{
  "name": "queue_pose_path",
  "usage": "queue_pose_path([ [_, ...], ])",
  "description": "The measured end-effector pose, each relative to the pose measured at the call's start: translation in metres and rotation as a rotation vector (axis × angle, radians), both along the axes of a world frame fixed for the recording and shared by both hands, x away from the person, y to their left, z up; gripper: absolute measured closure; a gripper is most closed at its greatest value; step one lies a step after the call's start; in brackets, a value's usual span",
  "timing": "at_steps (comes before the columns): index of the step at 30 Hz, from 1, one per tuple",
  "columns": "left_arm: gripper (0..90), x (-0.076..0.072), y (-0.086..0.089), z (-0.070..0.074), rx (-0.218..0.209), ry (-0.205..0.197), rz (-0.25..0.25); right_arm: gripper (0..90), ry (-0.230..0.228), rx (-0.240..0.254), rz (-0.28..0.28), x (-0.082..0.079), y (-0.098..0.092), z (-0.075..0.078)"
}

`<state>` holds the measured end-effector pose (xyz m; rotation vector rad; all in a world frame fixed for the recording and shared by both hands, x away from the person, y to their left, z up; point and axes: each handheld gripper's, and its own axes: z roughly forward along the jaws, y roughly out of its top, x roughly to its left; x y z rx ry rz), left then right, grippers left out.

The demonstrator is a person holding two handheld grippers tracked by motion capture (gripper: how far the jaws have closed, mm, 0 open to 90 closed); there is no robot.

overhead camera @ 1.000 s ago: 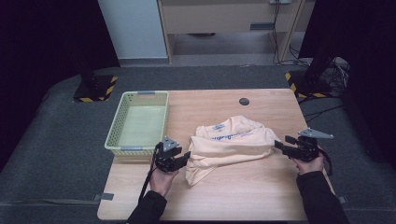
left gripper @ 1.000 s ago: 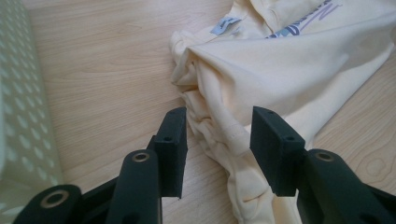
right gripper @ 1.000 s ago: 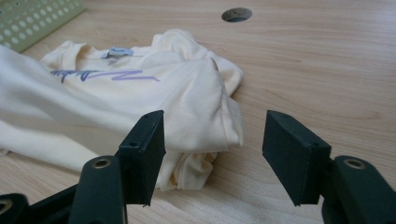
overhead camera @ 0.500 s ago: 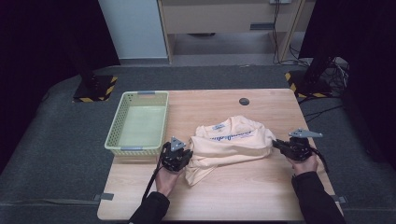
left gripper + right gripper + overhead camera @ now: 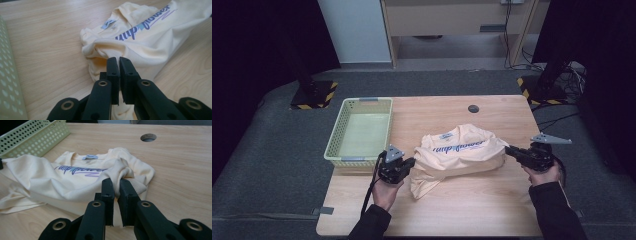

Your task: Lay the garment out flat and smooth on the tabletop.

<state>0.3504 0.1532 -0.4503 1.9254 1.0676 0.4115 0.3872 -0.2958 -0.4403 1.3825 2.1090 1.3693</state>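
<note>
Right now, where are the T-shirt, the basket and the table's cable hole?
T-shirt (image 5: 457, 155): high view, printed chest.
Basket (image 5: 360, 100): high view, far rim.
Cable hole (image 5: 473, 108): high view, its dark centre.

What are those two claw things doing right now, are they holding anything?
Left gripper: jaws closed, pinching a fold of the cream T-shirt.
Right gripper: jaws closed, pinching the shirt's other side.

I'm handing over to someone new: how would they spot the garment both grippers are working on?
Start at the light wooden table with the pale green perforated plastic basket at its left. Right of that basket lies a crumpled cream cotton T-shirt, pinched at each end by a black gripper. It is the one soft item there, marked by purple script lettering across its chest.
</note>
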Motion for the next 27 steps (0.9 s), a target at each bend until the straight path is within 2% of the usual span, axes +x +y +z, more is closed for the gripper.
queue_pose_path([
  [2,86.7,-0.01,0.002,0.002,-0.007,0.013,-0.019,83.0,0.016,0.011,0.004,-0.008,-0.002,0.004],
  [4,86.7,-0.022,0.003,0.003,0.008,0.02,-0.04,82.9,0.023,0.017,0.008,-0.016,-0.005,0.006],
  [5,86.7,-0.034,0.003,0.002,0.013,0.034,-0.06,82.8,0.041,0.028,0.01,-0.027,-0.009,0.008],
  [6,86.7,-0.034,0.003,0.002,0.013,0.034,-0.06,82.8,0.041,0.028,0.01,-0.027,-0.009,0.008],
  [7,86.7,-0.047,0.004,0.001,0.022,0.047,-0.077,82.7,0.05,0.031,0.016,-0.038,-0.012,0.01],
  [8,86.7,-0.047,0.004,0.001,0.022,0.047,-0.077,82.7,0.05,0.031,0.016,-0.038,-0.012,0.01],
  [9,86.6,-0.053,0.005,0.0,0.027,0.052,-0.084,82.5,0.066,0.034,0.02,-0.049,-0.014,0.01],
  [10,86.6,-0.059,0.005,-0.001,0.027,0.062,-0.091,82.5,0.066,0.034,0.02,-0.049,-0.014,0.01],
  [11,86.6,-0.07,0.005,-0.007,0.038,0.082,-0.108,82.3,0.088,0.034,0.026,-0.062,-0.016,0.006],
  [12,86.6,-0.07,0.005,-0.007,0.038,0.082,-0.108,82.3,0.088,0.034,0.026,-0.062,-0.016,0.006],
  [14,86.4,-0.079,0.003,-0.014,0.053,0.11,-0.126,82.3,0.118,0.027,0.032,-0.073,-0.017,-0.003],
  [15,86.2,-0.082,0.003,-0.019,0.062,0.122,-0.139,82.2,0.164,0.004,0.039,-0.082,-0.018,-0.013],
  [16,86.2,-0.085,0.001,-0.024,0.077,0.134,-0.151,82.2,0.164,0.004,0.039,-0.082,-0.018,-0.013],
  [19,85.6,-0.088,-0.002,-0.035,0.124,0.163,-0.17,81.0,0.224,-0.051,0.052,-0.092,-0.019,-0.033],
  [22,80.4,-0.086,-0.004,-0.039,0.146,0.164,-0.167,76.4,0.224,-0.078,0.045,-0.092,-0.019,-0.039],
  [24,78.5,-0.086,-0.002,-0.037,0.141,0.144,-0.155,65.7,0.189,-0.108,0.034,-0.09,-0.018,-0.042],
  [25,63.7,-0.086,-0.001,-0.035,0.144,0.096,-0.123,59.8,0.164,-0.116,0.021,-0.089,-0.019,-0.042],
  [26,57.2,-0.086,-0.001,-0.035,0.144,0.096,-0.123,59.8,0.164,-0.116,0.021,-0.089,-0.019,-0.042],
  [27,49.8,-0.086,0.0,-0.034,0.142,0.072,-0.105,48.7,0.126,-0.107,0.003,-0.088,-0.02,-0.041],
])
